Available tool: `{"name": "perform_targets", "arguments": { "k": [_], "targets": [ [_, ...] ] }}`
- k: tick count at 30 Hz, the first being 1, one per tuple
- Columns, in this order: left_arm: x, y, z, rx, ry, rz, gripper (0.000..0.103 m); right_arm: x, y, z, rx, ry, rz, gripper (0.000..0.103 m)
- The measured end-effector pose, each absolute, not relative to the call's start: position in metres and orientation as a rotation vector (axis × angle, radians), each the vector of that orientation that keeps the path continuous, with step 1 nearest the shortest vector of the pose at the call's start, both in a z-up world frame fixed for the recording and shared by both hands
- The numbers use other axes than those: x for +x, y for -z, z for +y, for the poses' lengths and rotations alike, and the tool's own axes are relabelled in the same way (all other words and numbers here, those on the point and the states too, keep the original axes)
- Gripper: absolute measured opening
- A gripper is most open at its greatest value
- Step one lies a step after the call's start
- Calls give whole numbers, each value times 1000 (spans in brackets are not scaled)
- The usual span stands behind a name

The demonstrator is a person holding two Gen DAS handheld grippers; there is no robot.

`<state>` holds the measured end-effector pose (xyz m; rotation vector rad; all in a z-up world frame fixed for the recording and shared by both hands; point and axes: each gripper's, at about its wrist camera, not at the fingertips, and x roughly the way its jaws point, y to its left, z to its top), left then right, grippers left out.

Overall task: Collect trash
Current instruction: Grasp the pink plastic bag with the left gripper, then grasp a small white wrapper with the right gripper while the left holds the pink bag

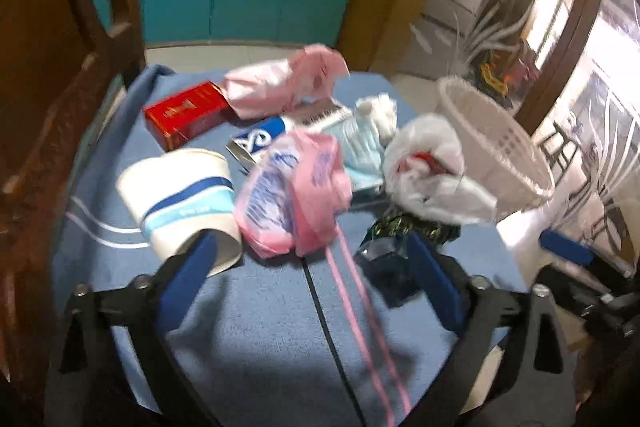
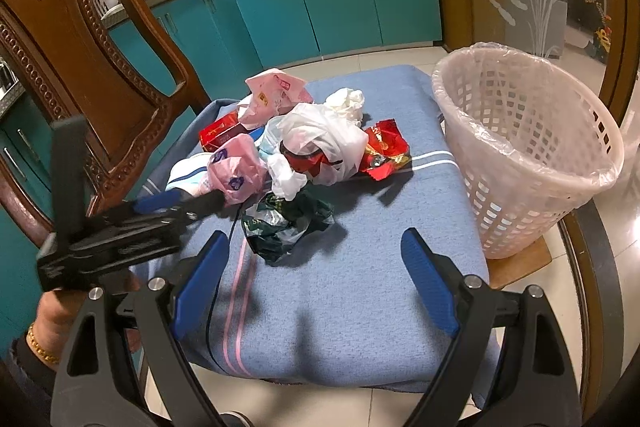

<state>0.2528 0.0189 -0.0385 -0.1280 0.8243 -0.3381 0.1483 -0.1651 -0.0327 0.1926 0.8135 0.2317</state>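
Just ahead of the left gripper [image 1: 310, 259], between its spread blue fingers [image 1: 188, 275] and slightly beyond the tips, the pink bag [image 1: 294, 187] is lying crumpled on the blue cloth [image 1: 256, 339]. The jaws are standing wide and holding nothing. The paper cup [image 1: 180, 203] is sitting on its side at the left fingertip, apparently touching it; the dark green wrapper [image 1: 392, 231] is sitting at the right fingertip.

Step in hand, as I judge it: picking the pink bag. To do it well, the left gripper is needing to advance so both pads straddle the bag's bulk, not its edge, and to steer clear of the cup so that it is not pinched along with the bag. The film is looking soft, so a full close is probably needed.

Orientation: the bag's long axis is running roughly away from the left gripper, tilted a little to its right; no definite mouth or end is discernible in the blur.

The right gripper [image 2: 316, 263] is hovering released, its jaws wide, with the green wrapper just ahead and left of centre. The white basket [image 2: 532, 155], lined with clear film, is standing ahead and to its right, beside the cloth's edge. The white bag [image 2: 320, 143] and red wrapper [image 2: 386, 151] are lying farther ahead.
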Motion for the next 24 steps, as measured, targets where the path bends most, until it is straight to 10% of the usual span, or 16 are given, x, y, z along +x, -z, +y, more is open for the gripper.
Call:
{"name": "perform_targets", "arguments": {
  "k": [9, 10, 12, 20, 22, 24],
  "targets": [
    [260, 40, 2, -71, 354, 770, 95, 150, 33, -163, 185, -213, 800, 86],
    [262, 41, -4, -50, 371, 758, 90, 151, 34, -164, 186, -208, 798, 86],
    [273, 49, -17, -19, 408, 800, 35, 155, 35, -165, 183, -195, 793, 86],
    [248, 9, 7, -131, 388, 717, 23, 180, 29, -157, 166, -197, 712, 85],
    [229, -10, 21, -160, 373, 665, 23, 190, 30, -147, 138, -226, 703, 79],
    [208, -27, 32, -175, 352, 628, 23, 206, 39, -138, 124, -259, 751, 50]
  ]
}}
